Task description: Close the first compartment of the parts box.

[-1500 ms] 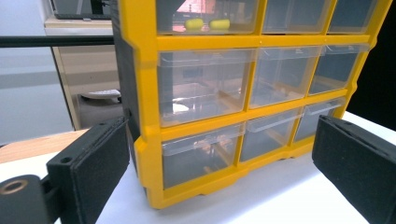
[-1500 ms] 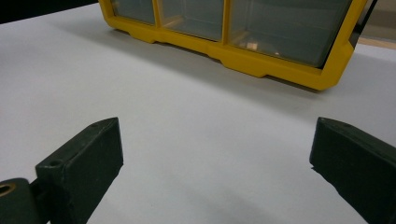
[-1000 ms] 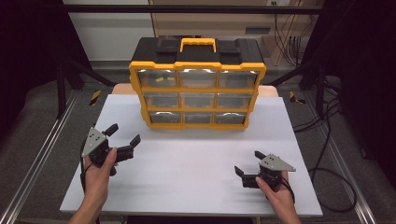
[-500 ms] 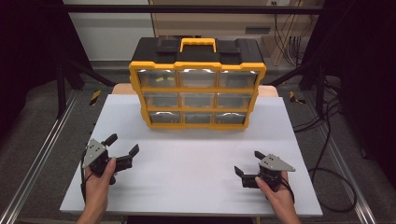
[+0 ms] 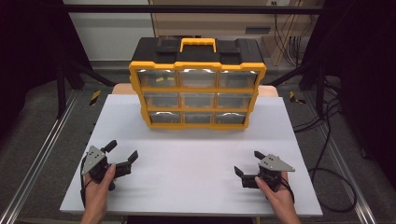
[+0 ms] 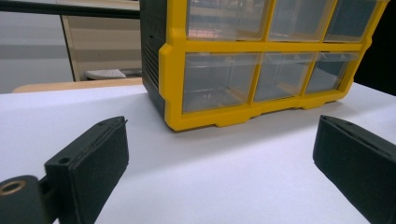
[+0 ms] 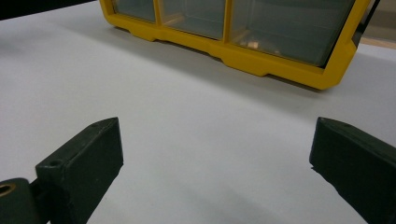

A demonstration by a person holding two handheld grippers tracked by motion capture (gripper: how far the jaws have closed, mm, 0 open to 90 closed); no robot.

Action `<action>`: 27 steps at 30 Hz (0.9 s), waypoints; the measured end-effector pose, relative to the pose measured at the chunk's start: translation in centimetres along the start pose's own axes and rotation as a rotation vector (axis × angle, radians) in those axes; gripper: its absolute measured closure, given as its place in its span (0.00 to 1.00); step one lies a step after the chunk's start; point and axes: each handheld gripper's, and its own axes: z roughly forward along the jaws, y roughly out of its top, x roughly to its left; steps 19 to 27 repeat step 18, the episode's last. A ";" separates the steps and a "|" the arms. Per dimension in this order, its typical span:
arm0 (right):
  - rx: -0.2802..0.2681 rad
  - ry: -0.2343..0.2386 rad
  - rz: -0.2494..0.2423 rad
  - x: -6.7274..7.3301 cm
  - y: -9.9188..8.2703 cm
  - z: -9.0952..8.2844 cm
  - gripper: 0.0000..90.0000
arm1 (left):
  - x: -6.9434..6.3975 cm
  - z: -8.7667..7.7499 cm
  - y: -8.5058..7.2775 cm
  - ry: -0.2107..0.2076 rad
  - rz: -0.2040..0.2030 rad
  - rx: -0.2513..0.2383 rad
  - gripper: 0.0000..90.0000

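The yellow-and-black drawer organizer (image 5: 197,86) stands upright near the far edge of the white table (image 5: 187,158), centred across it, well apart from both grippers. That spot likely suits the work: the clear drawer fronts face the person, and the bare table in front leaves room to pull a drawer out and set things down.

The left gripper (image 5: 123,157) rests low at the near left of the table, held in the person's left hand (image 5: 97,186). Its jaws stand wide apart with nothing between them, and in the left gripper view they frame the organizer's lower left corner. The right gripper (image 5: 249,163) sits at the near right in the right hand (image 5: 275,193), jaws equally wide and holding nothing; the right gripper view looks along them toward the bottom row of drawers (image 7: 243,21). Both seem to be poised at a ready stance, aimed inward at the cabinet, before any reach.

The organizer's long axis runs left to right across the table, parallel to its far edge. Its yellow carry handle (image 5: 198,44) sits on top, and its three-by-three grid of drawers opens toward the person.
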 end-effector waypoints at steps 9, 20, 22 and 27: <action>-0.047 -0.010 -0.004 -0.4 0.0 -0.4 0.05 | -0.8 -0.9 -1.6 -0.020 0.013 -0.007 0.04; -0.075 -0.053 0.014 -1.2 -0.3 -0.8 0.05 | -1.1 -1.8 -0.6 -0.019 0.100 -0.049 0.04; -0.075 -0.053 0.014 -1.2 -0.3 -0.8 0.05 | -1.1 -1.8 -0.6 -0.019 0.100 -0.049 0.04; -0.075 -0.053 0.014 -1.2 -0.3 -0.8 0.05 | -1.1 -1.8 -0.6 -0.019 0.100 -0.049 0.04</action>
